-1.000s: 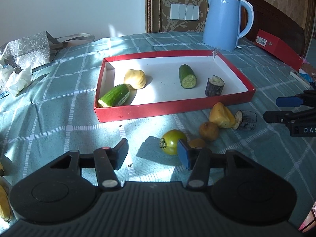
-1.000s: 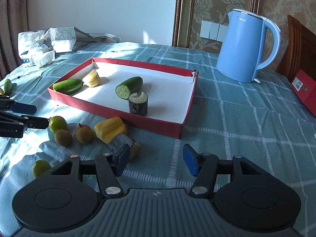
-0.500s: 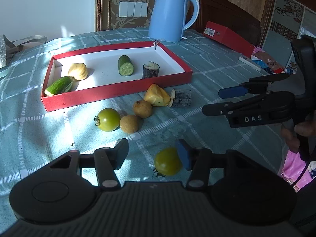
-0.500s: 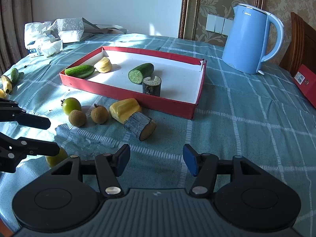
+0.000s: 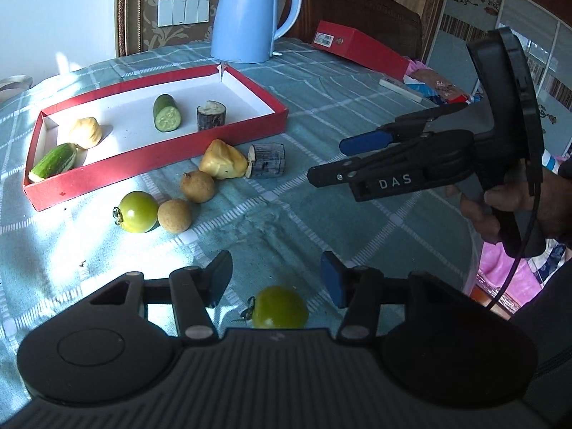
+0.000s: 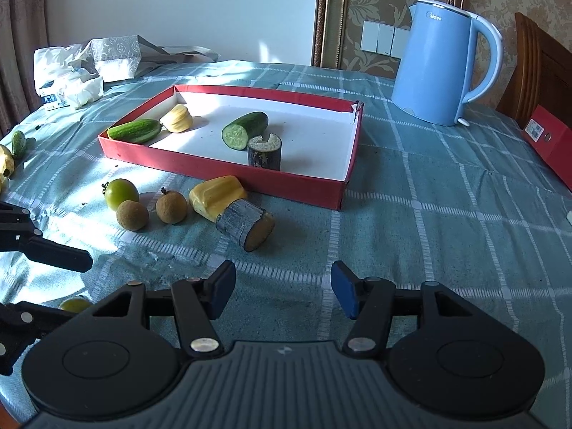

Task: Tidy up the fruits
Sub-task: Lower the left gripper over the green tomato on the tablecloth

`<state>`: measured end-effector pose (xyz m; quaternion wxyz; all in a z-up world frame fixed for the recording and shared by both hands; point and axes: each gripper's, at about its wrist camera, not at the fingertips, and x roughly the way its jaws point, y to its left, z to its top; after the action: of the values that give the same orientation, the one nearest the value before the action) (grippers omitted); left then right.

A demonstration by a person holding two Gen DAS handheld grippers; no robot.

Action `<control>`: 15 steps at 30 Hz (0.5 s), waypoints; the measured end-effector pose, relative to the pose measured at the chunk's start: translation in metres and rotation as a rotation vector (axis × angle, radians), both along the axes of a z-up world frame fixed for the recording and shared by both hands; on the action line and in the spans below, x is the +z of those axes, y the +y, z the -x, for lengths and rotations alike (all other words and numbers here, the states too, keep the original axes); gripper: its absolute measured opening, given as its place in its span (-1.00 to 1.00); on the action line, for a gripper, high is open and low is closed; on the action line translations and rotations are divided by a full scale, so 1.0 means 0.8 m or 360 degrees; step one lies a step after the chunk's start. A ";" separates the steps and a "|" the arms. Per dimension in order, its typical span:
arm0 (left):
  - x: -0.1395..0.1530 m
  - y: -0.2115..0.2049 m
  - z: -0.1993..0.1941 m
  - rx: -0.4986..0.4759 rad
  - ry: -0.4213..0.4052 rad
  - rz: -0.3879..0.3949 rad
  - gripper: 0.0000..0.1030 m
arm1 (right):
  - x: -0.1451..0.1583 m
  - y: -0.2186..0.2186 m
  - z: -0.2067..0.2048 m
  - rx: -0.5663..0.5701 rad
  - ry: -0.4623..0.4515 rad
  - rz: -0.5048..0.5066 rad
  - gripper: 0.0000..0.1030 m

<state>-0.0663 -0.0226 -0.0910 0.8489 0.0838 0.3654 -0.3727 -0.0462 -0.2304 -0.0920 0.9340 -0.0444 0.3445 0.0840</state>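
A red tray (image 5: 157,153) (image 6: 228,175) holds two cucumber pieces, a yellow piece and a dark stub. In front of it lie a green tomato (image 5: 137,211) (image 6: 121,193), two brown round fruits (image 5: 175,215) (image 5: 197,186), a yellow pepper piece (image 5: 221,160) (image 6: 216,196) and a dark cut stub (image 5: 267,160) (image 6: 246,225). My left gripper (image 5: 274,279) is open, with a second green tomato (image 5: 280,307) (image 6: 74,304) between and below its fingers. My right gripper (image 6: 282,293) is open and empty over the cloth; it also shows in the left wrist view (image 5: 343,159).
A blue kettle (image 5: 246,14) (image 6: 443,64) stands behind the tray. A red box (image 5: 361,48) lies at the right edge. Paper bags and tissues (image 6: 82,71) sit at the far left, with a small cucumber (image 6: 18,143) and bananas near the left edge.
My left gripper has swung right and pulled back from the first tomato; the second tomato now lies between its fingers. My right gripper has drawn back from the tray.
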 end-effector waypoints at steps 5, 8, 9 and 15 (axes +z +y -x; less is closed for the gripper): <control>-0.006 -0.004 0.014 -0.0118 -0.0002 -0.0030 -0.01 | 0.002 0.002 0.001 0.0013 -0.0016 0.0011 0.13; -0.008 -0.004 0.020 -0.0173 0.0012 -0.0057 -0.02 | 0.001 0.003 0.001 0.0014 -0.0017 0.0013 0.13; -0.008 -0.003 0.023 -0.0187 0.0008 -0.0065 -0.02 | 0.002 0.002 0.001 0.0014 -0.0019 0.0010 0.13; -0.006 0.016 0.028 -0.0230 0.0038 -0.0086 -0.01 | 0.001 -0.002 0.000 0.0008 -0.0033 -0.0001 0.13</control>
<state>-0.0883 -0.0095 -0.0956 0.8128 0.1284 0.3783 -0.4240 -0.0465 -0.2320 -0.0912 0.9372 -0.0460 0.3349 0.0859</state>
